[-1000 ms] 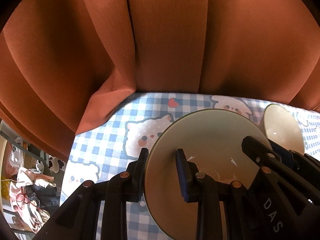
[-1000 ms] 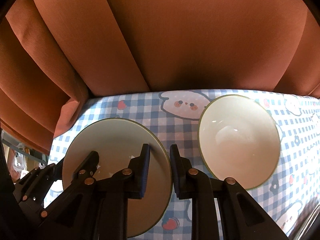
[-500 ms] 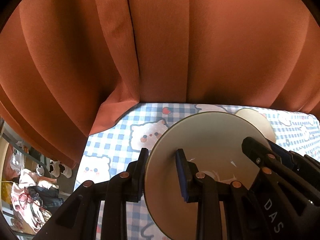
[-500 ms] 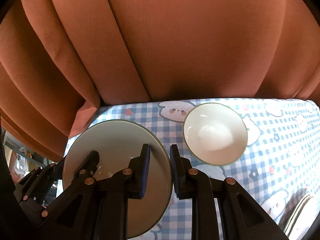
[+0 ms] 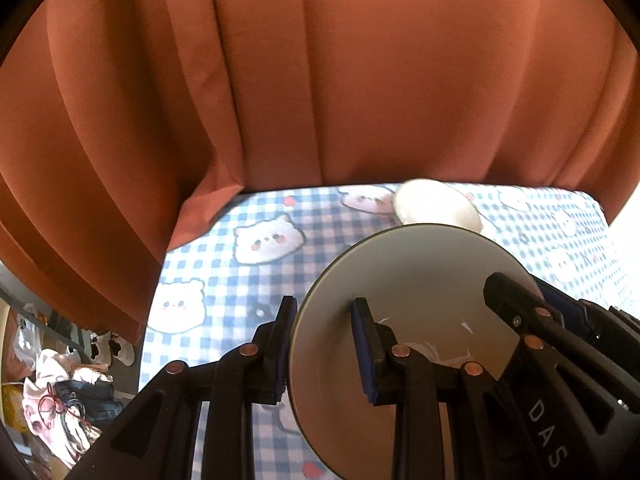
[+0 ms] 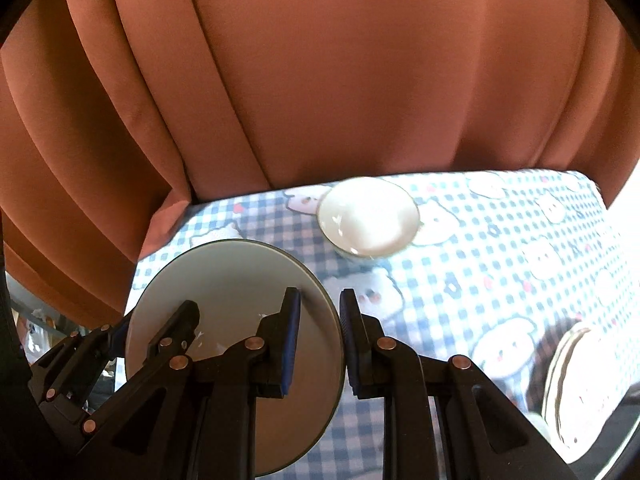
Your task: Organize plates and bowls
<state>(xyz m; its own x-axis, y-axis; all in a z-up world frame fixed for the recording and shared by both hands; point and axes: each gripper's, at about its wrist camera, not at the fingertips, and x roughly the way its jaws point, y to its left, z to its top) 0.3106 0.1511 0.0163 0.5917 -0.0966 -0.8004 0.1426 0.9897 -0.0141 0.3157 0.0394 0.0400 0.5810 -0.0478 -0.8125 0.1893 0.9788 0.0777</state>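
Observation:
A pale round plate [image 5: 420, 280] hangs tilted above the table, held by both grippers at once. My left gripper [image 5: 323, 350] is shut on its left rim, one pad on each face. My right gripper [image 6: 320, 334] is shut on the plate's [image 6: 232, 280] right rim. Each view also shows the other gripper: the right gripper [image 5: 532, 296] at the plate's far edge, the left gripper [image 6: 136, 328] at its left edge. A white bowl [image 6: 370, 220] stands on the table beyond the plate, near the curtain; in the left wrist view the bowl [image 5: 436, 208] peeks over the plate's top.
The table wears a blue-and-white checked cloth [image 6: 500, 264] with bear faces. An orange-brown curtain [image 5: 360, 80] hangs right behind it. A stack of plates [image 6: 576, 384] sits at the lower right. Left of the table's edge, shoes and clothes [image 5: 68, 392] lie on the floor.
Both grippers have lifted the plate up and back from the curtain. The bowl now looks smaller and farther off. The stack of plates has come into the right wrist view.

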